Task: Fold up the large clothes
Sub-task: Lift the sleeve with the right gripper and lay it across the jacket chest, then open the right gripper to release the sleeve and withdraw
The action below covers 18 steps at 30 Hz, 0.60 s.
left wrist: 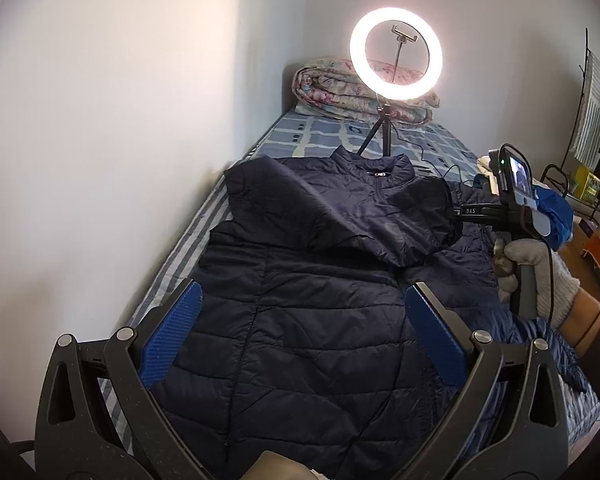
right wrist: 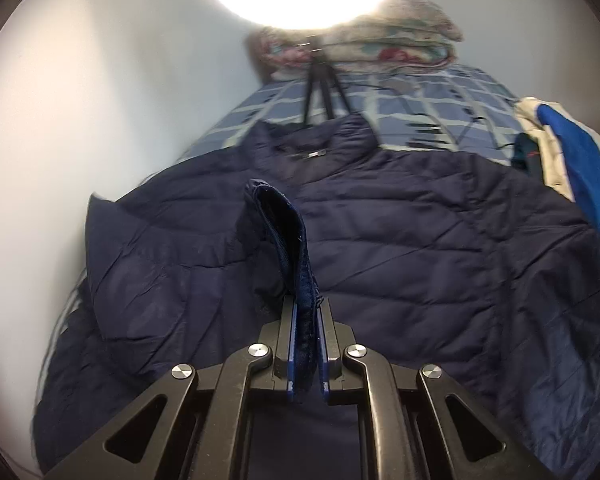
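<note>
A dark navy quilted jacket [left wrist: 300, 360] lies front up on the bed, collar toward the far end. One sleeve [left wrist: 340, 208] is drawn across the chest. My right gripper [right wrist: 308, 304] is shut on that sleeve's cuff [right wrist: 284, 232], which stands up between its blue pads. In the left wrist view the right gripper [left wrist: 456, 213] reaches in from the right, held by a gloved hand [left wrist: 536, 276]. My left gripper [left wrist: 304, 286] hovers over the jacket's lower body, jaws wide open with nothing between them.
A lit ring light [left wrist: 396, 54] on a tripod stands on the blue checked bedsheet [left wrist: 320, 132] just past the collar, its cable trailing right. A folded floral quilt [left wrist: 340, 88] lies at the far end. A white wall [left wrist: 120, 140] runs along the left. Blue and white clothes [right wrist: 572, 160] lie at the right.
</note>
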Each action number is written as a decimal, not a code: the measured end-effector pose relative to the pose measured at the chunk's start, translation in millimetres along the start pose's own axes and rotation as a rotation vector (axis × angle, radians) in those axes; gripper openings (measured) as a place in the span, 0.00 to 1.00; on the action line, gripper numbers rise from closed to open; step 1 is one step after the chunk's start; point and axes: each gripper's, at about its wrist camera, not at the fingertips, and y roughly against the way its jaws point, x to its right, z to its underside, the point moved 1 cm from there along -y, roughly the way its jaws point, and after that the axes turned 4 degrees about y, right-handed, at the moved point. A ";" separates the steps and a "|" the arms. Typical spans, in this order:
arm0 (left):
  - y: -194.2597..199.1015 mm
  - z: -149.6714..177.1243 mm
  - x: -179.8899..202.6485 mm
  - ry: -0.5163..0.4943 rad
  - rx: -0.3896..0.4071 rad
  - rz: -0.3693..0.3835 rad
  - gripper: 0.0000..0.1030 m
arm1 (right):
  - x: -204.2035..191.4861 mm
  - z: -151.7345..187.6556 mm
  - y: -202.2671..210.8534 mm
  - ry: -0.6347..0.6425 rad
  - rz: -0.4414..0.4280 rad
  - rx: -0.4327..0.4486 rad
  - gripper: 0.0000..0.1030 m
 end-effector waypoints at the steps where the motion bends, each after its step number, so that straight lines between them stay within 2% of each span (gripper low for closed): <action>1: -0.7 -1.0 1.2 0.004 0.000 0.005 1.00 | 6.8 -0.9 -1.2 -0.018 0.007 0.003 0.06; 8: -3.0 -3.1 16.4 -0.001 0.003 0.030 1.00 | 38.6 -6.0 -18.3 -0.051 0.085 -0.003 0.06; 12: -2.0 -1.2 24.2 -0.020 0.006 0.034 1.00 | 48.1 0.3 -35.7 -0.104 0.085 -0.053 0.06; 18: 1.2 -1.3 29.5 -0.034 0.012 0.035 1.00 | 50.0 6.5 -51.9 -0.102 0.136 -0.126 0.07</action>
